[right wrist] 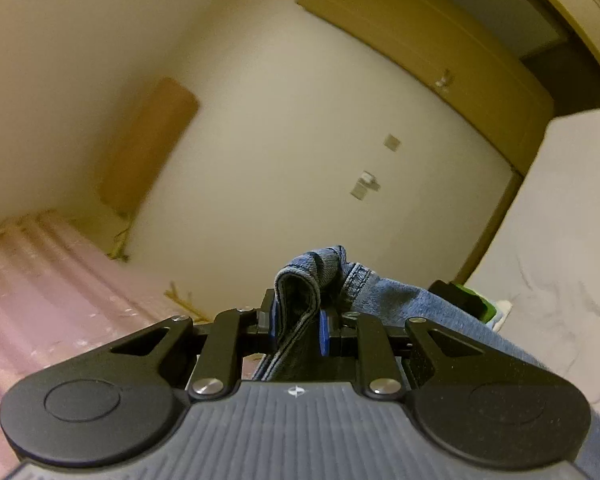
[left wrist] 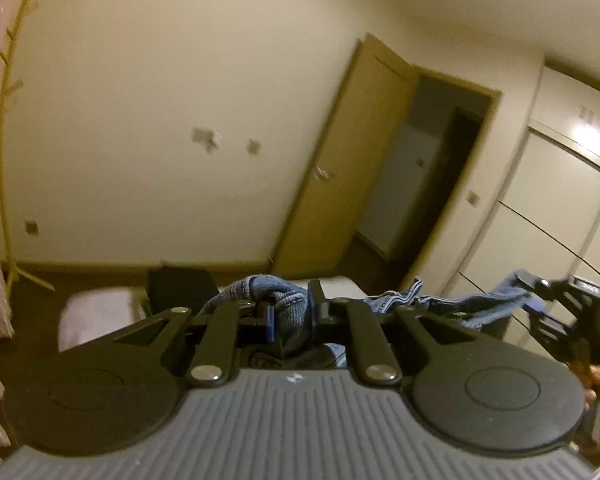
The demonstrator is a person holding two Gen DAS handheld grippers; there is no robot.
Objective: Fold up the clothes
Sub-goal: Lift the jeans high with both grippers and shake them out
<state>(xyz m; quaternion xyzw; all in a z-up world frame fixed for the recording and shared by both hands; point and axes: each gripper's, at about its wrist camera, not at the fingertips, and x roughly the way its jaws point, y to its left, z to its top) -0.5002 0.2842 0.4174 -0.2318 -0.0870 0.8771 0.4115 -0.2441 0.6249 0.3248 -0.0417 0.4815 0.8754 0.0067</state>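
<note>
A pair of blue denim jeans [left wrist: 284, 300] is held up in the air between both grippers. My left gripper [left wrist: 292, 316] is shut on a bunched edge of the jeans. The denim stretches right to the other gripper [left wrist: 540, 300], seen at the right edge of the left wrist view. In the right wrist view my right gripper [right wrist: 300, 328] is shut on a folded hem of the jeans [right wrist: 312, 276], and the cloth trails off to the right and down.
A white table [right wrist: 572, 216] lies to the right, with dark and green folded items [right wrist: 464, 298] near its edge. A pink curtain [right wrist: 40, 280] hangs at left. A wooden door [left wrist: 352, 168], an open doorway and white wardrobe doors [left wrist: 548, 208] lie ahead.
</note>
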